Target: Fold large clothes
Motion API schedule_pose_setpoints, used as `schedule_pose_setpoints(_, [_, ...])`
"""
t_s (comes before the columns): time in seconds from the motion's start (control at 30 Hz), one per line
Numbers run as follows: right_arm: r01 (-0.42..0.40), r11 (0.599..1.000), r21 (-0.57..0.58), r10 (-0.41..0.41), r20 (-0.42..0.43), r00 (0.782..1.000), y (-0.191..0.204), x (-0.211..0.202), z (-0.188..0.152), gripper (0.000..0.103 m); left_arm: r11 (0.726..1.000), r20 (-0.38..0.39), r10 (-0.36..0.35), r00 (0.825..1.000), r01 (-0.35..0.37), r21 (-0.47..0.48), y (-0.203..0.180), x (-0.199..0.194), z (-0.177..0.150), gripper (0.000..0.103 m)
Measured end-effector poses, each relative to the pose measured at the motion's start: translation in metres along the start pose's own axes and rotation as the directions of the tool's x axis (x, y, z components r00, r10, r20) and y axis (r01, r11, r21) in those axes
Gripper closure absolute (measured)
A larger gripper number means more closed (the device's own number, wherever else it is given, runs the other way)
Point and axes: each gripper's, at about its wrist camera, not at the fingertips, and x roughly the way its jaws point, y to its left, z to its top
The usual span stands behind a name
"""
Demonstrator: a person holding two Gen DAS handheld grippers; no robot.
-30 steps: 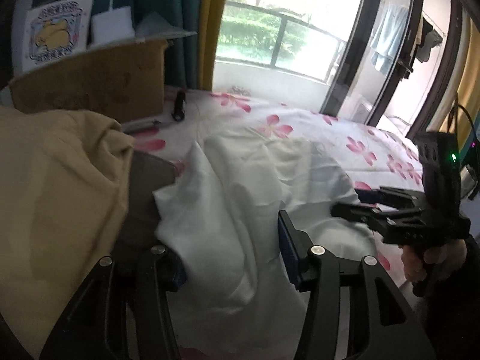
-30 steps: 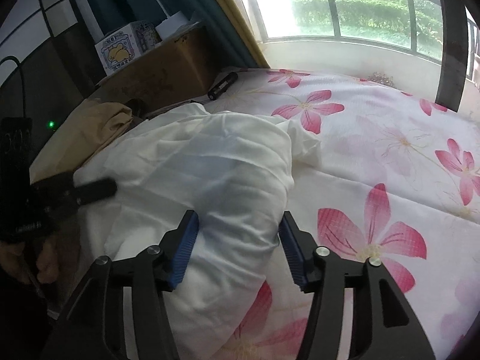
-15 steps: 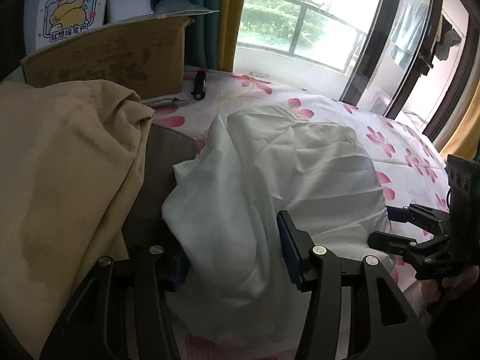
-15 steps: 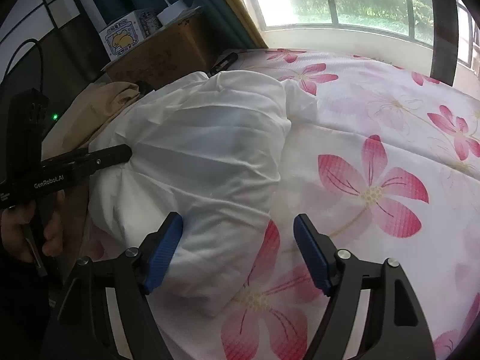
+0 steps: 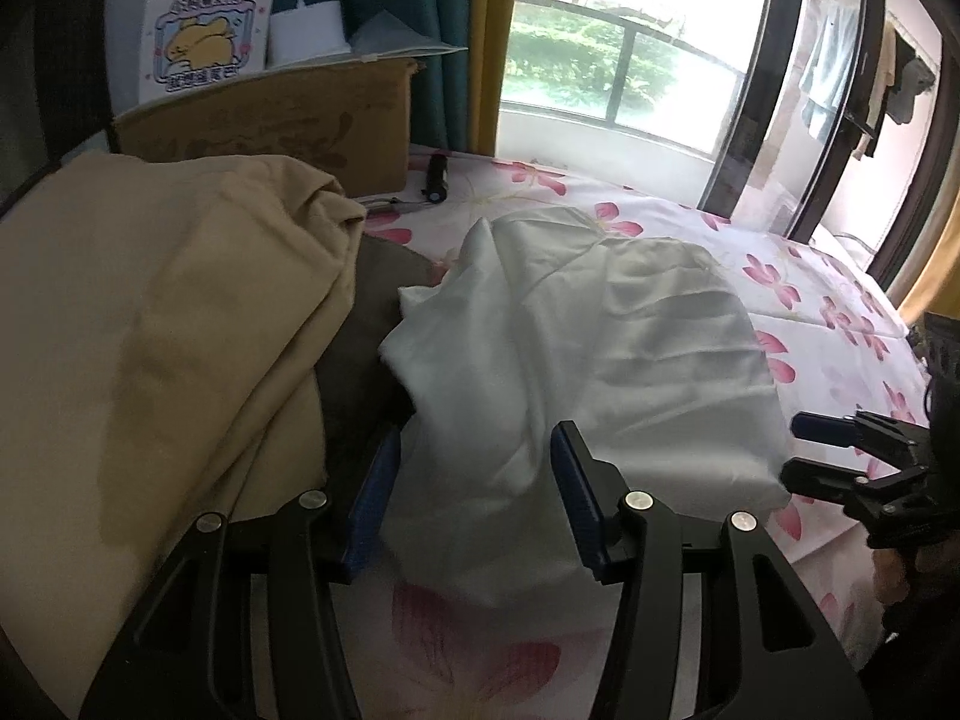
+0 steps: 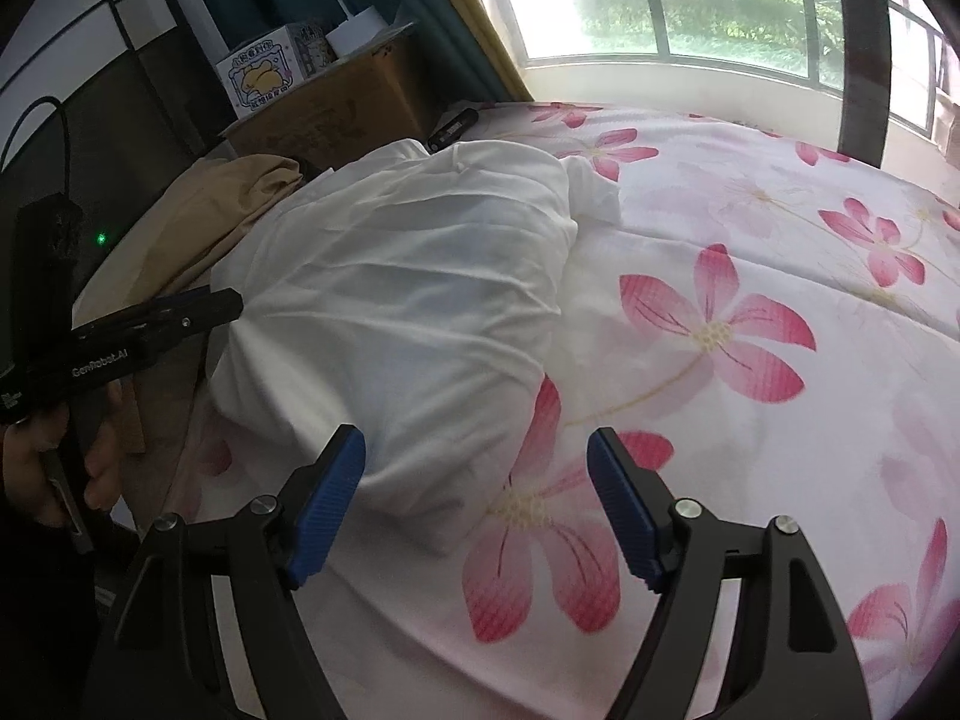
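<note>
A white garment (image 5: pixel 600 360) lies in a rumpled, folded heap on the flowered bedsheet (image 5: pixel 840 312); it also shows in the right wrist view (image 6: pixel 408 300). My left gripper (image 5: pixel 474 504) is open, its blue pads on either side of the garment's near edge. My right gripper (image 6: pixel 477 504) is open and empty, just off the garment's near corner, above the sheet (image 6: pixel 750 420). The right gripper also shows at the right of the left wrist view (image 5: pixel 840 450). The left gripper shows at the left of the right wrist view (image 6: pixel 198 312).
A tan garment (image 5: pixel 150 324) is piled at the left over a dark grey cloth (image 5: pixel 372 324). A cardboard box (image 5: pixel 270 126) stands behind it with a cartoon-printed box (image 5: pixel 204 36) on top. A small black flashlight (image 5: pixel 435 177) lies beside the box. A window with railing (image 6: pixel 690 0) is behind the bed.
Both grippers have drawn back from the white garment. My right gripper's jaws have spread wider and let the cloth go. The garment has settled onto the sheet.
</note>
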Motion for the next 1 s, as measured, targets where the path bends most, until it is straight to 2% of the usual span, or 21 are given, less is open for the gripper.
schedule_pose_setpoints(0.33, [0.038, 0.999, 0.009, -0.038, 0.000, 0.999, -0.005, -0.026, -0.026, 0.027, 0.999, 0.061, 0.002, 0.998, 0.002, -0.053, -0.001, -0.025, -0.025, 0.048])
schedule_pose_setpoints(0.53, [0.061, 0.997, 0.036, -0.062, 0.016, 0.998, -0.012, -0.043, -0.041, 0.027, 0.998, 0.100, -0.028, 0.995, 0.033, -0.057, -0.017, -0.037, -0.034, 0.048])
schedule_pose_setpoints(1.0, [0.118, 0.984, 0.133, -0.126, 0.049, 0.991, -0.042, -0.078, -0.079, 0.027, 0.991, 0.065, -0.135, 0.989, 0.136, -0.011, -0.064, -0.034, -0.053, 0.048])
